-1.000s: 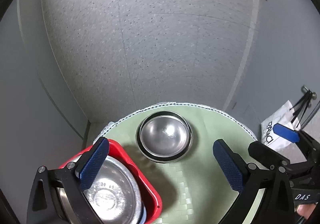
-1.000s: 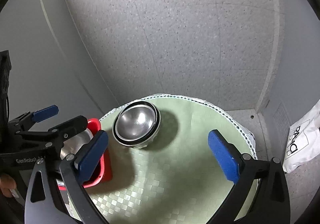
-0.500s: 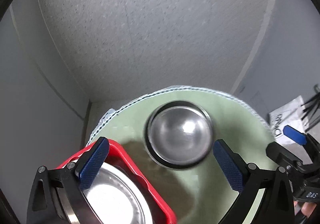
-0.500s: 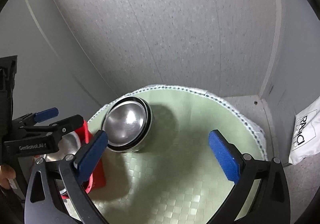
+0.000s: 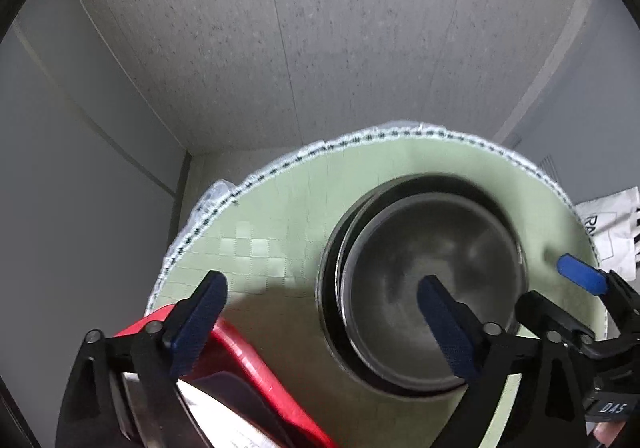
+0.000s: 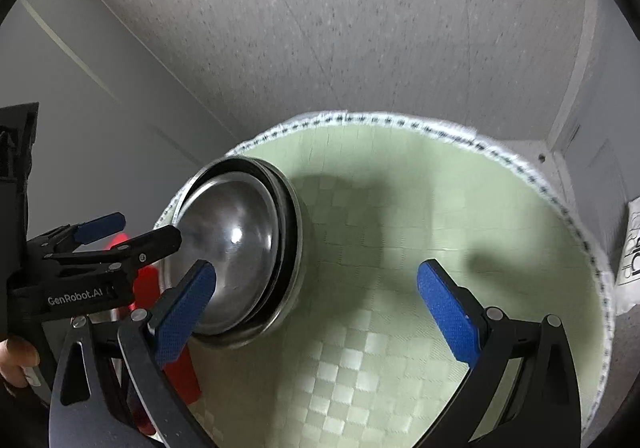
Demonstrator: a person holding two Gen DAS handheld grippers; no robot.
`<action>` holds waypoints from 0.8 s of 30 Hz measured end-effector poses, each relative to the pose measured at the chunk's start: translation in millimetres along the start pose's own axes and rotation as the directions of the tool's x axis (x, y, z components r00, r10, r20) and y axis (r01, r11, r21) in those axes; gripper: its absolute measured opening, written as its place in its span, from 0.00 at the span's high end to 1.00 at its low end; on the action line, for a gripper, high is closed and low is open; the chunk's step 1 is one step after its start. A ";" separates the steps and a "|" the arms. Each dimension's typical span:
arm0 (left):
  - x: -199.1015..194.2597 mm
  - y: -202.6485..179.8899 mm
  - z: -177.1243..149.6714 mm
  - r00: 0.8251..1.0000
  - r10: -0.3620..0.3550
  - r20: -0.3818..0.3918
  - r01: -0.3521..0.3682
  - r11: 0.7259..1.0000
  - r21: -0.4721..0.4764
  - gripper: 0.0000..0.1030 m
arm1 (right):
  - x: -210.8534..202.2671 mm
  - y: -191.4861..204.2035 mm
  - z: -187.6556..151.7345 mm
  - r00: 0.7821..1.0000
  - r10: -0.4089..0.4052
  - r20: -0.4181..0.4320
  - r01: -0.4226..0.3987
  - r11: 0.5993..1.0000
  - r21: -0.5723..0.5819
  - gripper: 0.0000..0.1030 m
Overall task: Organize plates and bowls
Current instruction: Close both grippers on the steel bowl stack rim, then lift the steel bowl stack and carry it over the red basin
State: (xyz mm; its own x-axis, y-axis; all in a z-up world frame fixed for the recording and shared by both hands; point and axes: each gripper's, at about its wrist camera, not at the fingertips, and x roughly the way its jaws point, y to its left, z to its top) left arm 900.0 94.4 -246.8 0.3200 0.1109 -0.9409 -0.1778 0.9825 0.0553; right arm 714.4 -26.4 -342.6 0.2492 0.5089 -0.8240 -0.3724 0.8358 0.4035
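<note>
A stack of nested steel bowls (image 5: pixel 432 280) stands on the round green table (image 5: pixel 280 232); it also shows in the right wrist view (image 6: pixel 240 244) at the table's left side. My left gripper (image 5: pixel 320 300) is open, low over the table, with its right finger over the top bowl and its left finger outside the stack. A red bin (image 5: pixel 256 372) holding a steel bowl (image 5: pixel 160 420) sits at the lower left. My right gripper (image 6: pixel 316 288) is open and empty over the table (image 6: pixel 400 248), just right of the bowls.
The table stands in a corner of grey speckled walls. A white bag with black print (image 5: pixel 612 224) lies on the floor to the right. The red bin (image 6: pixel 176 364) sits at the table's left edge, partly hidden behind my right gripper's left finger.
My left gripper has moved forward and down toward the stacked bowls, which now fill more of its view. My right gripper has also come closer to the table and bowls.
</note>
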 end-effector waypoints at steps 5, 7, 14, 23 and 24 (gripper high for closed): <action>29.7 -6.9 7.0 0.998 -0.034 -0.047 0.035 0.999 0.007 0.32 | 18.7 0.0 4.0 0.999 0.032 -0.041 -0.032 0.999 0.007 0.11; 45.8 -6.0 8.6 0.997 -0.044 -0.069 0.045 0.999 0.008 0.48 | 25.4 0.4 5.5 0.997 0.050 -0.061 -0.050 0.999 0.007 0.23; 61.8 -6.0 12.3 0.993 -0.095 -0.074 0.096 0.995 0.010 0.61 | 40.6 7.2 -0.7 0.985 0.116 -0.124 -0.116 0.993 0.002 0.57; 48.7 -5.6 -4.5 0.994 -0.091 -0.065 0.090 0.996 -0.013 0.62 | 30.3 -0.4 -3.0 0.982 0.145 -0.123 -0.142 0.989 0.036 0.59; 46.0 -7.0 -6.5 0.994 -0.094 -0.062 0.094 0.995 -0.015 0.62 | 25.4 -1.6 -4.3 0.982 0.146 -0.117 -0.143 0.989 0.038 0.59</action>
State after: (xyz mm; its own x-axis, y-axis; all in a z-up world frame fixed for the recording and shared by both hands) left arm 909.9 91.7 -292.7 0.2775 0.0081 -0.9607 -0.1612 0.9862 -0.0382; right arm 717.5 -15.8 -365.9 0.0853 0.5981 -0.7969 -0.3696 0.7618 0.5321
